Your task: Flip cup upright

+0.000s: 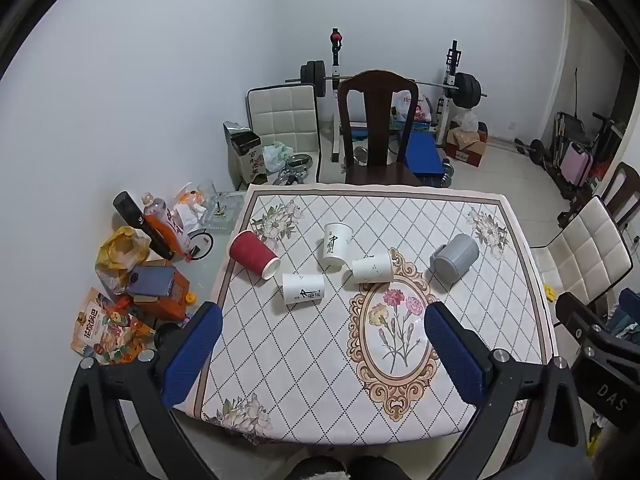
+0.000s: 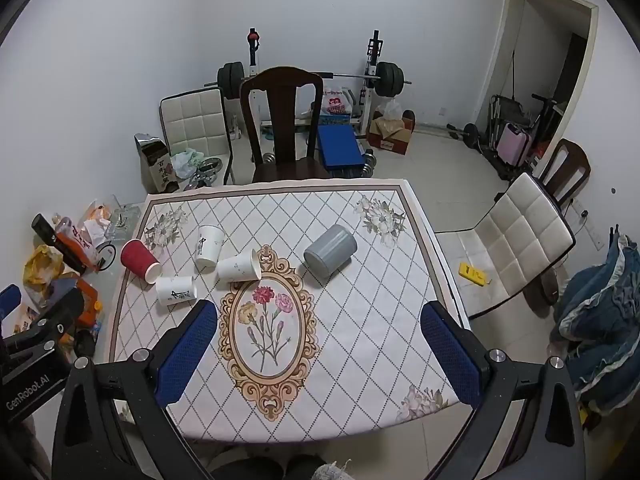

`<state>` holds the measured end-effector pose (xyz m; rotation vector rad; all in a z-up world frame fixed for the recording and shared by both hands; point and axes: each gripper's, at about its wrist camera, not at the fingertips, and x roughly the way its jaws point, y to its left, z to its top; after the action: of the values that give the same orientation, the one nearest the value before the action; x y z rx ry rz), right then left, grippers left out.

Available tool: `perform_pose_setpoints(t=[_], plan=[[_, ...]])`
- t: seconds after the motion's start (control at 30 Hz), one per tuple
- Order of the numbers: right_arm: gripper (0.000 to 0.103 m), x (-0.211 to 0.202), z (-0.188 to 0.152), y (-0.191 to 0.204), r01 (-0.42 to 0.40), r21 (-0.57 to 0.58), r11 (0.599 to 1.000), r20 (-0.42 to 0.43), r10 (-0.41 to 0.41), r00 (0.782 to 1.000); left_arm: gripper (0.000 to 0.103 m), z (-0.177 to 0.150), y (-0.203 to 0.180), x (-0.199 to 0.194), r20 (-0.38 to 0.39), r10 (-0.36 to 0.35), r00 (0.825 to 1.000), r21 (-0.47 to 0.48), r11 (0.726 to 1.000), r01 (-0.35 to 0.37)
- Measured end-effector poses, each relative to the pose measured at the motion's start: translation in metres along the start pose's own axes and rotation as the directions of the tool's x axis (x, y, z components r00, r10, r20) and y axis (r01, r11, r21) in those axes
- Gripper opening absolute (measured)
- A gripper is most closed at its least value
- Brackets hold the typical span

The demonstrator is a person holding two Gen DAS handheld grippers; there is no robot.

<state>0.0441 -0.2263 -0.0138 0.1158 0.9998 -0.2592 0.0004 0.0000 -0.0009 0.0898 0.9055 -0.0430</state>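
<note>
Several cups lie on the patterned tablecloth [image 1: 320, 352]. A red paper cup [image 1: 253, 254] [image 2: 140, 260] lies on its side at the left. A white cup with black writing [image 1: 303, 288] [image 2: 176, 290] lies on its side in front of it. Another white cup [image 1: 336, 246] [image 2: 209, 247] stands mouth down. A plain white cup [image 1: 373, 267] [image 2: 238, 267] lies on its side. A grey mug [image 1: 455, 258] [image 2: 330, 251] lies on its side at the right. My left gripper [image 1: 324, 316] and right gripper [image 2: 320, 314] are open, empty, above the table's near edge.
A dark wooden chair [image 1: 378, 120] stands at the table's far side. A white padded chair [image 2: 520, 240] stands to the right. Snack bags, bottles and boxes [image 1: 140, 280] clutter the left side. A barbell rack [image 2: 320, 80] stands by the wall.
</note>
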Motion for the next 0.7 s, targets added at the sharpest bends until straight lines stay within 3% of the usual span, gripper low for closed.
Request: perform_pose_setpoints(t=[0.7], plan=[[0.103,0.0062,0.0048,-0.0018,-0.003,0.001,1.0,-0.02,0.003,1.0,0.103,-0.0006,-0.0037,0.0061,-0.007,0.003,1.0,0.007,1.0,-0.003]])
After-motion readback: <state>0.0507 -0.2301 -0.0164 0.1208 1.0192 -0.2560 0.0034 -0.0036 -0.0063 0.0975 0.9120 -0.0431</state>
